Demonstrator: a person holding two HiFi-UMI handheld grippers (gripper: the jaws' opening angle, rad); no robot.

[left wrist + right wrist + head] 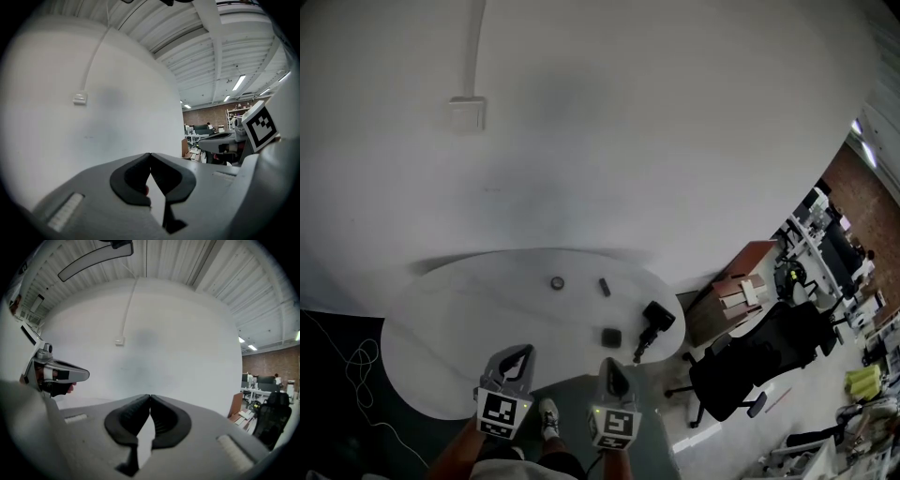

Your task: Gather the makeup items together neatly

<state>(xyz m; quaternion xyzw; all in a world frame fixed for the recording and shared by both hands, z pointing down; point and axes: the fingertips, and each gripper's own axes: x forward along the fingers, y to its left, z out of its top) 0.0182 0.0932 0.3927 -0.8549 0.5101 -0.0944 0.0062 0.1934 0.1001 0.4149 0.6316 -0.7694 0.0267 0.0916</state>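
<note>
Both grippers hang over the near edge of the white table [441, 375], side by side. The left gripper [525, 349] has its jaws together at the tips with nothing in them. The right gripper [608, 361] is closed and empty too.

The makeup items lie spread over the table's right half, apart from one another:
- A small round piece [557, 282] and a short dark stick [605, 287] lie towards the far edge by the wall.
- A dark square case [611, 336] sits nearer, just beyond the right gripper's tip.
- A black block with a handle [654, 319] rests at the right edge.

A switch box [467, 112] with a conduit rising from it is fixed to the wall. Right of the table are a brown cabinet [741, 277] and a black office chair [736, 375], with a loose cable [361, 361] on the dark floor at the left.

The items are small and dim in the head view, so their kinds cannot be told. Each gripper view looks level at the wall, and the gripper's own grey body covers the table top (no item shows in either). A reddish spot in the gap behind the left jaws cannot be read. The frame's lower edge cuts the person off to forearms and a shoe [548, 417].
</note>
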